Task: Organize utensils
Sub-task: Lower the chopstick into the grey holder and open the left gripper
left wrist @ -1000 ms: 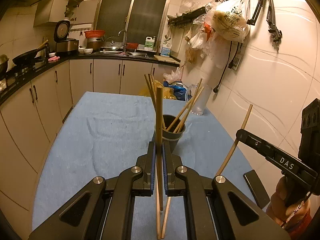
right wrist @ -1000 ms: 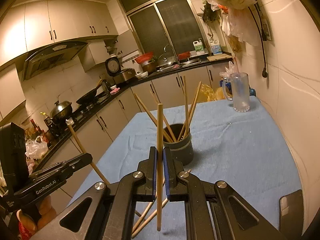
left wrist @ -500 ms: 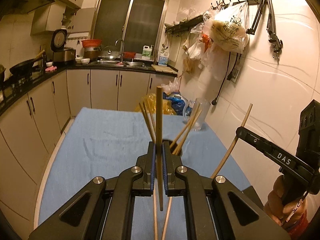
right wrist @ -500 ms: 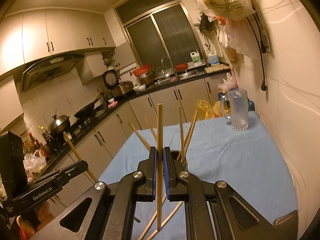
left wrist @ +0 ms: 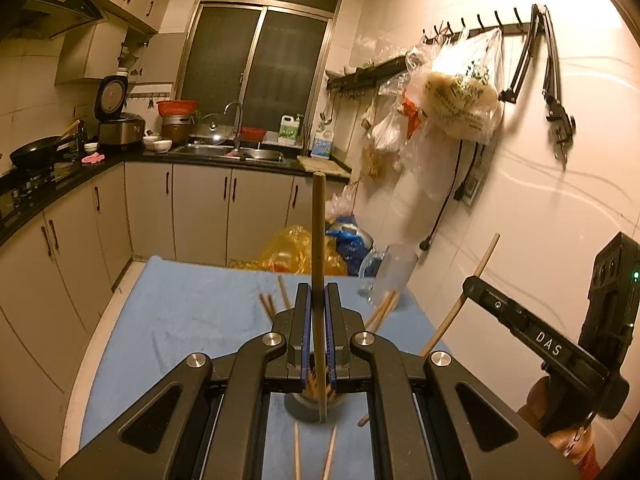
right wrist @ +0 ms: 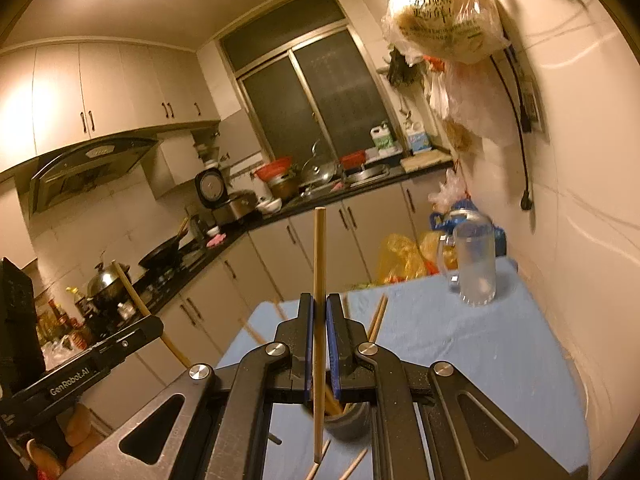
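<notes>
With both left tongs [left wrist: 316, 332] and right tongs [right wrist: 318, 336] each clenched on 1 upright chopstick [left wrist: 319, 248] — the right-hand chopstick [right wrist: 319, 280] too — bring each tip squarely above the dark cup [right wrist: 347, 420] before letting go.

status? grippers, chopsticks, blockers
Left gripper and right gripper each shut on an upright chopstick. Holder below. Loose chopsticks on table.

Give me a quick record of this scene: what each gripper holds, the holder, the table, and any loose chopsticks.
left gripper: shut on one upright chopstick
right gripper: shut on another upright chopstick
holder: dark cup under the fingers, holding chopsticks
table: blue cloth cover
loose chopsticks: two on the cloth
glass mug: far right corner
</notes>
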A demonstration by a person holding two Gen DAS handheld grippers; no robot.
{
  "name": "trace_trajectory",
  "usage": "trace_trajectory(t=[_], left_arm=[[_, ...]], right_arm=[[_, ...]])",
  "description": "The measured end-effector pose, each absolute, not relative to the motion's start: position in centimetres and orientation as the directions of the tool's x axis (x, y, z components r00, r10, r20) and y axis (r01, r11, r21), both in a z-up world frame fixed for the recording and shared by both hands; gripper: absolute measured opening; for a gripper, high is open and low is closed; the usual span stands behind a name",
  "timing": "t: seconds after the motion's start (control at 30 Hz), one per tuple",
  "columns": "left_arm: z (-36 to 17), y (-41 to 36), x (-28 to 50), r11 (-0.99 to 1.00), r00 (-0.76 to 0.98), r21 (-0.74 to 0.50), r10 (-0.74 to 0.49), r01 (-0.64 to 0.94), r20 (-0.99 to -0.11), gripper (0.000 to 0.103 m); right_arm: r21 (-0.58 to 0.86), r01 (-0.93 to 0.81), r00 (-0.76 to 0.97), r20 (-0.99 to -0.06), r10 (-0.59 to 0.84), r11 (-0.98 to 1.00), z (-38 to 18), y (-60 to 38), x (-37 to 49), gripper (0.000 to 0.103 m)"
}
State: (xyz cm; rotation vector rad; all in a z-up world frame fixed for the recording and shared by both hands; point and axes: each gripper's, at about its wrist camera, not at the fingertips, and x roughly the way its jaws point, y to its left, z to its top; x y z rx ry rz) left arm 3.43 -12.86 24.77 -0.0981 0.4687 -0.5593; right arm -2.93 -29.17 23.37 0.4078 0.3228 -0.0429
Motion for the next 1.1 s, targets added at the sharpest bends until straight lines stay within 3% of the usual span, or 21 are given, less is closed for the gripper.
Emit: trace_trajectory(t=[0.33, 0.8, 1.1], left_arm=[[22.7, -14.4, 7.6, 0.848, 0.743, -0.258, -0.529, 0.462, -0.409, 0.006], [17.0, -15.3, 10.7, 0.856, 0.689, -0.271, -0.516, 0.441, -0.509, 0.006], [17.2, -14.7, 10.2, 0.859, 0.694, -0.267, -0.510, 0.436, -0.508, 0.011]], right_arm=[[0.394, 0.159, 0.953, -0.299, -0.037, 0.905, 22.8, -30.7, 0.7, 0.007], [0.396, 0.191, 0.914, -0.405, -0.016, 0.898, 17.4, -31.1, 4.0, 0.007], [0.415, 0.188, 0.891, -0.454, 0.024, 0.890, 16.0, -31.1, 4.3, 0.009]])
